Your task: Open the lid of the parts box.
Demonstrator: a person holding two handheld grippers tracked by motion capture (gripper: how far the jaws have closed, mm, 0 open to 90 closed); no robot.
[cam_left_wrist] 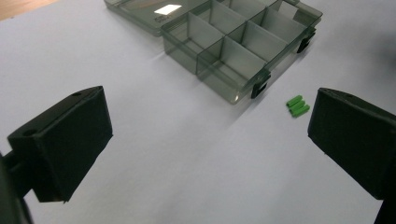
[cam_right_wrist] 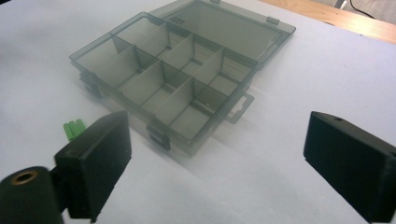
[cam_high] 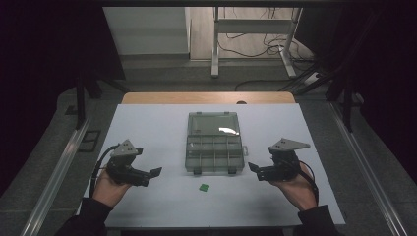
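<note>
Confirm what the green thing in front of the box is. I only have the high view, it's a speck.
Observer: In the left gripper view the green piece is ribbed, like three short rods side by side.
Operator: Anything in the organizer box?
Observer: The right gripper view shows the organizer box compartments bare, lid open flat behind.
Operator: Jaws?
Observer: The left gripper and right gripper each stand wide apart, holding nothing.

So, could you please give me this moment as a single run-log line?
left gripper: open, empty | right gripper: open, empty | green piece: on table, in front of organizer box | organizer box: lid open, compartments look empty
</note>
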